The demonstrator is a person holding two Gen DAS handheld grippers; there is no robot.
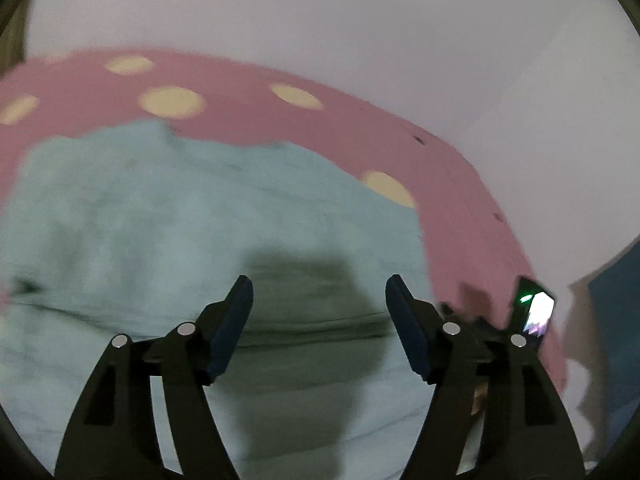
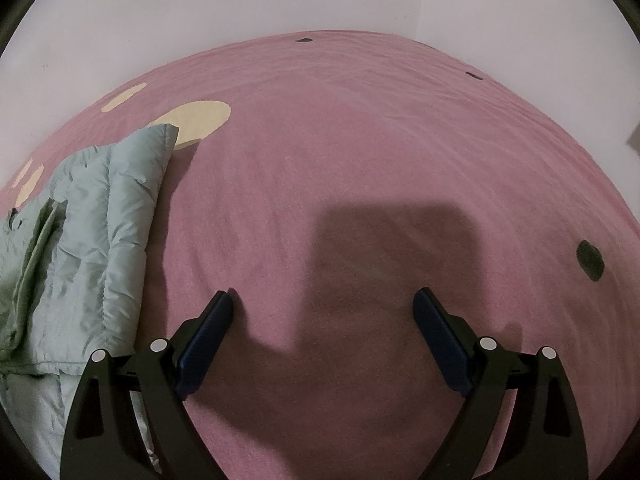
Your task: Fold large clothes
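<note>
A pale green quilted jacket [image 1: 180,216] lies on a pink bed cover [image 1: 256,88] with cream dots. The left wrist view is blurred. My left gripper [image 1: 319,292] hangs just above the jacket, jaws apart, with nothing between its blue pads; its shadow falls on the cloth. In the right wrist view the same jacket [image 2: 92,240] lies folded at the left edge, its padded layers stacked. My right gripper [image 2: 323,304] is open over the bare pink cover [image 2: 360,160], to the right of the jacket and not touching it.
A white wall [image 2: 280,0] rises behind the bed, with a corner at the upper right. Dark spots [image 2: 589,260] mark the cover's right side. In the left wrist view, the other gripper's lit device [image 1: 536,308] shows at the right, with a blue surface [image 1: 616,300] beyond the bed's edge.
</note>
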